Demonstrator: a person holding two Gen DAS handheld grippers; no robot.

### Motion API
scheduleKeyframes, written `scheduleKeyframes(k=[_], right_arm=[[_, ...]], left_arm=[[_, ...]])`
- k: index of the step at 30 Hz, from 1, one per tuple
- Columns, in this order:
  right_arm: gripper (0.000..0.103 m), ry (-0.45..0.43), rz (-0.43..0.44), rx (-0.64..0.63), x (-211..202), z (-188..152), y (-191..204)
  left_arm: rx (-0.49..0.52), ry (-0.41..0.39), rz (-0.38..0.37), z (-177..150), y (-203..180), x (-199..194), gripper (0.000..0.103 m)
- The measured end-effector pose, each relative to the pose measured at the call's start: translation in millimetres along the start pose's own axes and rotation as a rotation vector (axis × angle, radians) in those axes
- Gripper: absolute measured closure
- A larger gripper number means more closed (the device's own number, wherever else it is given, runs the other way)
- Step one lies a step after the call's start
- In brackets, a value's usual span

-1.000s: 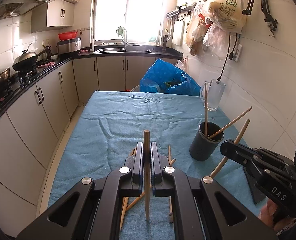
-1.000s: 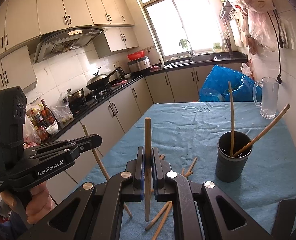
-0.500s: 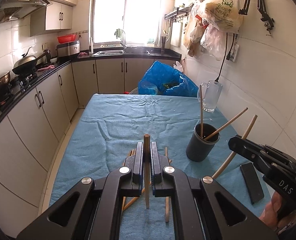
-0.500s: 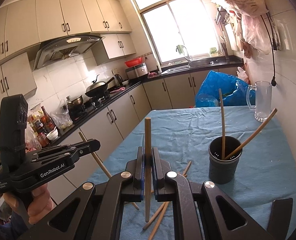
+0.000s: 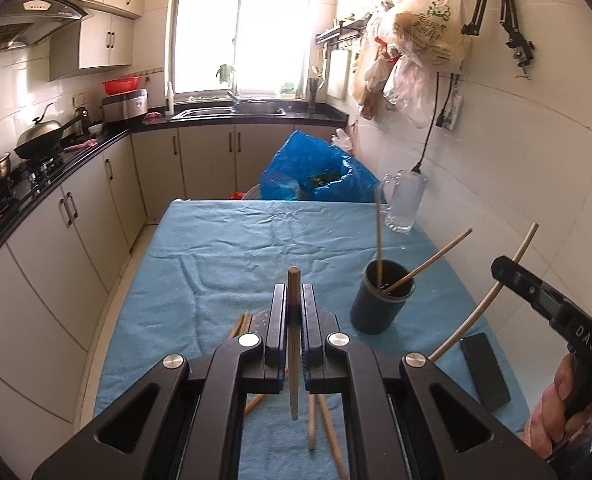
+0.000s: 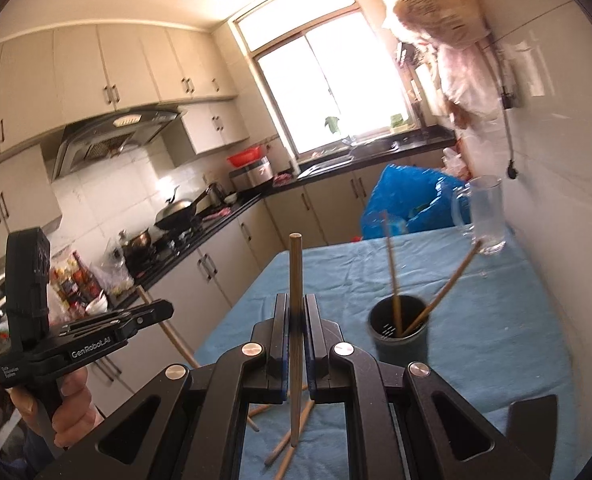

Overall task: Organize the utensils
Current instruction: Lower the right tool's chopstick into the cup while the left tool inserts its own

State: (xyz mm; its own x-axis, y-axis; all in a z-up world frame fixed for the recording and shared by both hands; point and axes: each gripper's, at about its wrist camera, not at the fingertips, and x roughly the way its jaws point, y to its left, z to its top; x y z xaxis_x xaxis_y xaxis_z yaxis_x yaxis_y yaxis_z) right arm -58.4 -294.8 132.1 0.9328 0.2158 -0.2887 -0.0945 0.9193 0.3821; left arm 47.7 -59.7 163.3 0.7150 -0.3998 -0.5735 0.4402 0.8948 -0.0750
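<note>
Wooden chopsticks point(image 5: 328, 432) half hidden behind left tool point(image 5: 294, 312)

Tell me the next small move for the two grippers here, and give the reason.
Probably carry the right gripper over the dark holder and lower its chopstick in. Both grippers are shut on one chopstick each, held clear of the blue cloth; the holder already has two, and the left gripper sits farther from it.

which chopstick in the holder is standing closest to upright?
The one at the left of the dark holder: that chopstick rises almost vertically towards the glass mug. The other chopstick leans far right over the rim.
</note>
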Motion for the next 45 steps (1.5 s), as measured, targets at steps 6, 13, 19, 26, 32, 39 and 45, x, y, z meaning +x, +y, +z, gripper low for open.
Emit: scheduleKeyframes(k=[6, 13, 19, 26, 32, 39, 45], right_arm=[[0.096, -0.060, -0.046, 0.033, -21, 21, -24], [0.096, -0.108, -0.079, 0.085, -34, 51, -48], [0.096, -0.157, -0.112, 0.093, -37, 74, -56], [0.096, -0.184, -0.144, 0.094, -13, 97, -58], [0.096, -0.170, -0.182, 0.080, 16, 100, -63], [0.096, -0.114, -0.211, 0.077, 45, 94, -77], [0.096, -0.046, -0.247, 0.036, 66, 76, -78]], left_arm=[[0.034, -0.004, -0.059, 19, -20, 2, 0.098], [0.052, -0.015, -0.114, 51, -44, 11, 0.098], [0.058, -0.022, -0.153, 84, -65, 24, 0.098], [0.043, -0.049, -0.172, 117, -84, 46, 0.098], [0.011, -0.057, -0.170, 132, -92, 75, 0.098], [-0.001, -0.006, -0.170, 127, -92, 108, 0.098], [0.000, 0.043, -0.162, 117, -90, 129, 0.098]])
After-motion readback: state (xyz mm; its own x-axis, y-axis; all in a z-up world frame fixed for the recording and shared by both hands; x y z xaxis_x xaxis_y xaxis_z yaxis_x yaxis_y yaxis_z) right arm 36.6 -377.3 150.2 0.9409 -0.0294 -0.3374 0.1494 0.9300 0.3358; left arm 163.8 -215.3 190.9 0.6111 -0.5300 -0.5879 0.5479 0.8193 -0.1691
